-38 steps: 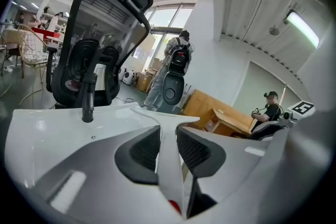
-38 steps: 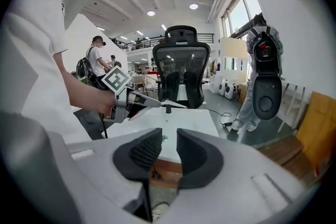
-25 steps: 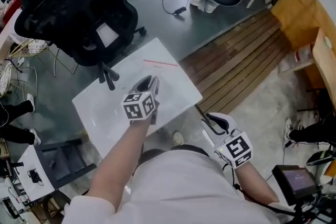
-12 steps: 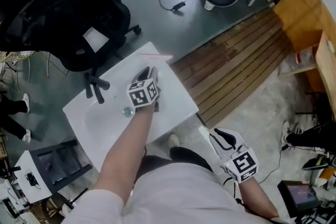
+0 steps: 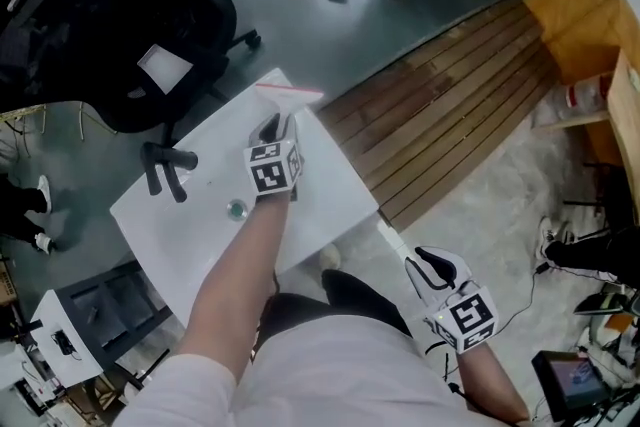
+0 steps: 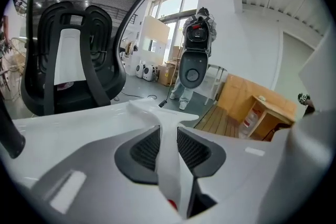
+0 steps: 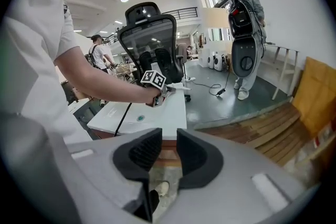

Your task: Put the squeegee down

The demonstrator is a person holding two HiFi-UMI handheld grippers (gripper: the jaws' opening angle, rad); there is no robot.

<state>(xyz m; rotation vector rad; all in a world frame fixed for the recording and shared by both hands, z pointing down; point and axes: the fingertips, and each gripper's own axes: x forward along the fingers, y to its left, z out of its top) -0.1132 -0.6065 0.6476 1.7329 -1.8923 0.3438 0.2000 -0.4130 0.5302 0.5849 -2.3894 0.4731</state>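
A white T-shaped squeegee (image 5: 288,92) with a thin red blade is clamped in the left gripper (image 5: 278,127) over the far corner of the smooth white surface (image 5: 335,200), with open top along its right edge. The right gripper (image 5: 420,263), jaws slightly apart and empty, hangs beyond the near edge. A black mesh chair (image 5: 80,25) crowds the far-left edge, and a black tool (image 5: 165,165) and a teal disc (image 5: 237,209) lie near the left edge.

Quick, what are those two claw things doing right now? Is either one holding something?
Left gripper: closed on the handle of the white squeegee.
Right gripper: open, with nothing between its jaws.
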